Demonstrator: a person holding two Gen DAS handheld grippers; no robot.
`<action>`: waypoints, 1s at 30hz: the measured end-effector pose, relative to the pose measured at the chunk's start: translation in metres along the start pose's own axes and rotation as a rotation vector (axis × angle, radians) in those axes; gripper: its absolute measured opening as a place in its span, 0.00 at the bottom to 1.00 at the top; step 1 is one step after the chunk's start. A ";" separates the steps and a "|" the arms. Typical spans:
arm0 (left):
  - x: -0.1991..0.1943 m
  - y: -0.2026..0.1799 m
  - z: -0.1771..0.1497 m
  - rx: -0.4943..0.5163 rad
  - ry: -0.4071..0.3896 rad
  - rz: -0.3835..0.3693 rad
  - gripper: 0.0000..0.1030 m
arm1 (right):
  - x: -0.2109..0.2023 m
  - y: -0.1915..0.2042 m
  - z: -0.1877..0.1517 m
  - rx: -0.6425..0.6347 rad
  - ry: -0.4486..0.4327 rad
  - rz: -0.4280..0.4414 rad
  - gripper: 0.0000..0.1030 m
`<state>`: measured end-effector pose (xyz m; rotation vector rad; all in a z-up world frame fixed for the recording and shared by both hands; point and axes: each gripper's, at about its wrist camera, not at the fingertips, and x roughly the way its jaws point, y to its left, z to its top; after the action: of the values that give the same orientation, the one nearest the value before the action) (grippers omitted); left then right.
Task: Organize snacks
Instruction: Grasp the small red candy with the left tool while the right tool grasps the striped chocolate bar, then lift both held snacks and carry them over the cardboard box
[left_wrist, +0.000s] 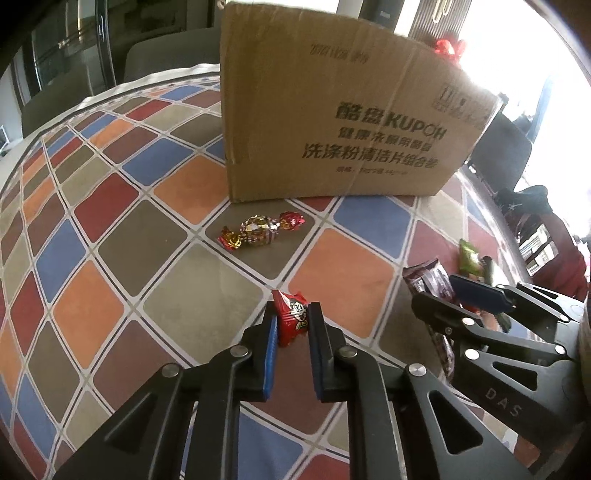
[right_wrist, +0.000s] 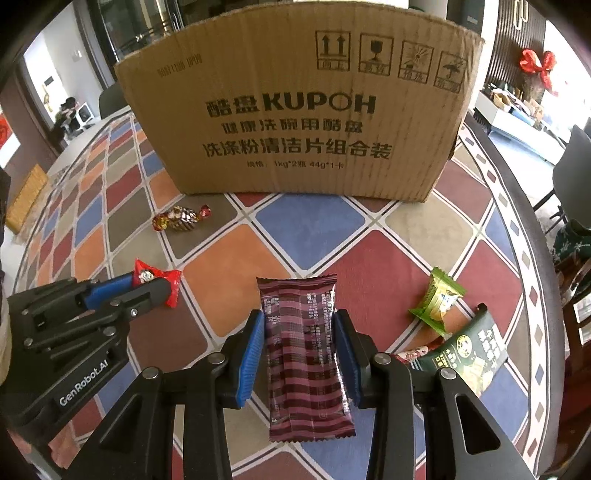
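Observation:
My left gripper (left_wrist: 291, 317) is shut on a small red snack packet (left_wrist: 291, 319); it also shows in the right wrist view (right_wrist: 147, 282) with the red packet (right_wrist: 170, 284) between its fingers. My right gripper (right_wrist: 300, 328) is shut on a long maroon striped snack bar (right_wrist: 304, 354), its pads pressing both sides. In the left wrist view the right gripper (left_wrist: 443, 295) is at the right, with the maroon bar (left_wrist: 430, 280) in it. A brown cardboard box (right_wrist: 295, 118) stands upright on the table behind, also in the left wrist view (left_wrist: 332, 110).
A gold and red twisted candy (left_wrist: 260, 230) lies in front of the box, also in the right wrist view (right_wrist: 181, 218). A light green packet (right_wrist: 437, 299), a dark green packet (right_wrist: 469, 350) and a red wrapper (right_wrist: 408, 356) lie right. The checkered tablecloth (right_wrist: 332, 221) covers a round table.

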<state>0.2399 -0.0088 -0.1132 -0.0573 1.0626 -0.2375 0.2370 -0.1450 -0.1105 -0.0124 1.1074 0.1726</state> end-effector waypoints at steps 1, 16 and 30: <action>-0.002 -0.001 -0.001 0.003 -0.003 -0.003 0.16 | -0.003 0.000 0.000 0.002 -0.005 0.002 0.38; -0.046 -0.007 -0.004 -0.009 -0.094 -0.032 0.15 | -0.045 0.004 -0.006 0.002 -0.089 0.055 0.38; -0.097 -0.020 0.030 0.015 -0.239 -0.044 0.15 | -0.095 0.000 0.016 0.012 -0.230 0.073 0.38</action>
<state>0.2180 -0.0085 -0.0123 -0.0935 0.8218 -0.2716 0.2098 -0.1565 -0.0183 0.0575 0.8794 0.2276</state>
